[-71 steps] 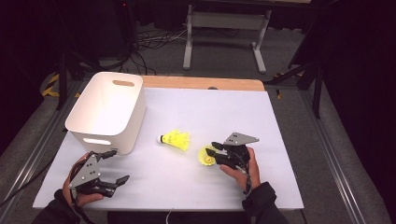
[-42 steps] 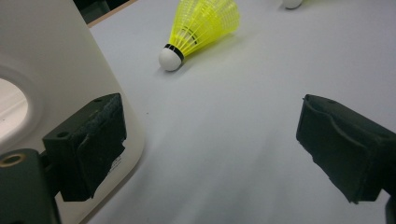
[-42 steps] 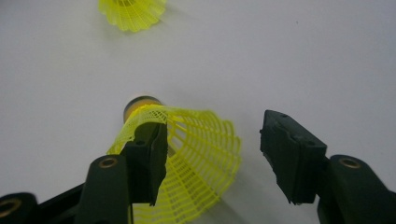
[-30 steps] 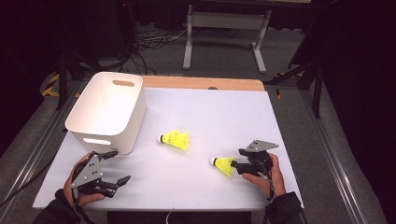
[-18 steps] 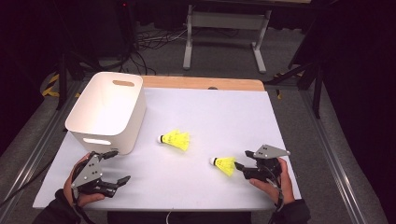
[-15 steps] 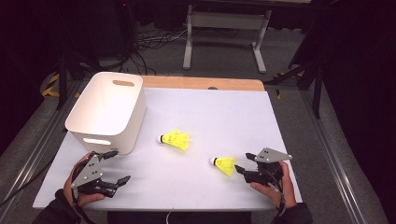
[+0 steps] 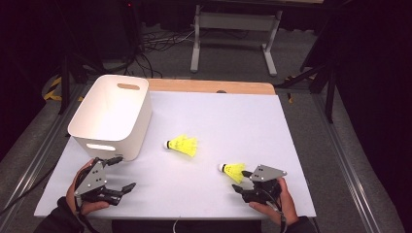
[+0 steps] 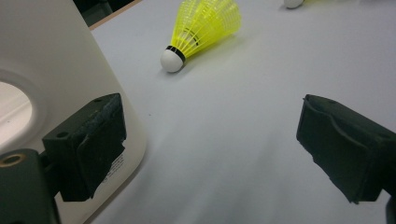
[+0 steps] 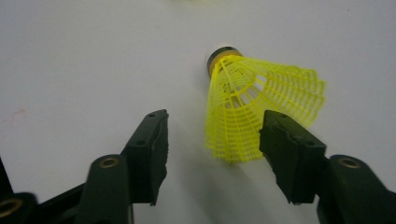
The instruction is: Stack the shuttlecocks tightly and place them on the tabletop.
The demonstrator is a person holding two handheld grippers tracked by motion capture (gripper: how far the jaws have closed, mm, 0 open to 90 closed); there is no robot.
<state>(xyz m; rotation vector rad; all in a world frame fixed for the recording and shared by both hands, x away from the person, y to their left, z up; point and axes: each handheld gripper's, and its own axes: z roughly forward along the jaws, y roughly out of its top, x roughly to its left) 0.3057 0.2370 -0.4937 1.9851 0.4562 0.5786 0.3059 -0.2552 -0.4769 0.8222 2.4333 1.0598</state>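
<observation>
Two yellow shuttlecocks with white corks lie on the white table top [image 7: 218,121]. One shuttlecock [image 7: 183,144] rests near the middle, also ahead in the left gripper view [image 8: 201,28]. The other shuttlecock [image 7: 233,170] lies at the front right, its cork pointing left. My right gripper [image 7: 239,182] sits just behind its skirt, open; in the right gripper view [image 9: 217,154] the mesh skirt [image 9: 252,102] lies between and just beyond the spread jaws, close to the right-hand one. My left gripper [image 7: 124,173] rests open at the front left, its jaws [image 8: 215,140] wide apart with nothing between them.
A white plastic bin [image 7: 111,111] with handle cut-outs stands at the left of the table, right beside my left gripper; its wall [image 8: 46,56] is close behind the left-hand jaw. A wooden strip [image 7: 214,86] runs along the table's far edge. Dark floor and a metal stand lie beyond.
My right gripper carried a shuttlecock right and toward the front edge, laid it down, opened and drew back a little. The left gripper and the middle shuttlecock stayed put.
</observation>
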